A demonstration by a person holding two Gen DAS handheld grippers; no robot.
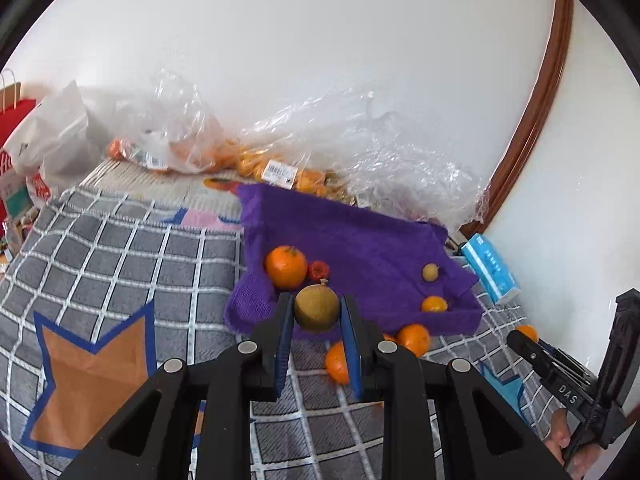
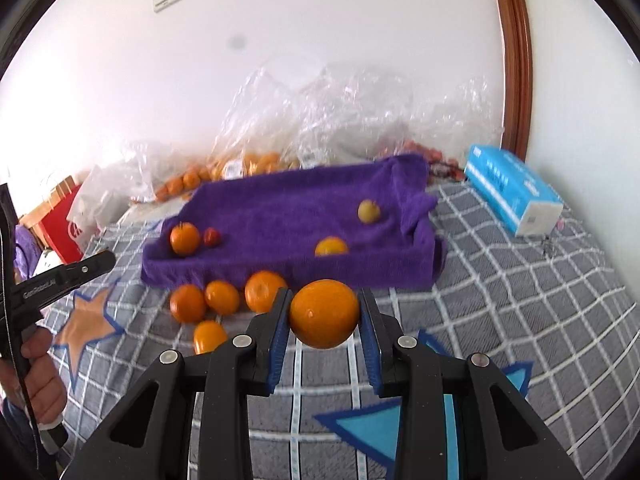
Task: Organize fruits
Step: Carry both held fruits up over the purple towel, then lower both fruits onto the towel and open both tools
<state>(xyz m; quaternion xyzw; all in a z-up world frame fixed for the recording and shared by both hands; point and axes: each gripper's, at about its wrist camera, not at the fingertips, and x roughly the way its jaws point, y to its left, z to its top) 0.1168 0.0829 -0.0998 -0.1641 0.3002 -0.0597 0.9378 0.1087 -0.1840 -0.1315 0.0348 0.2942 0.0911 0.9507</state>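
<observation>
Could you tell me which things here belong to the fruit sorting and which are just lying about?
Job: brownish-green fruit in left gripper; orange in right gripper; purple towel-lined tray; loose oranges.
Lying about: tissue pack; red paper bag; plastic bags.

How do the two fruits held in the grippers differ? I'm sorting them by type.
The fruit in the left gripper is a dull yellow-green fruit with a small stem nub on top; the right gripper holds a bright, glossy orange with no visible stem. The orange nearly fills its jaw gap and looks larger, though the views differ. Both are round, clamped between blue pads, near the purple tray.
</observation>
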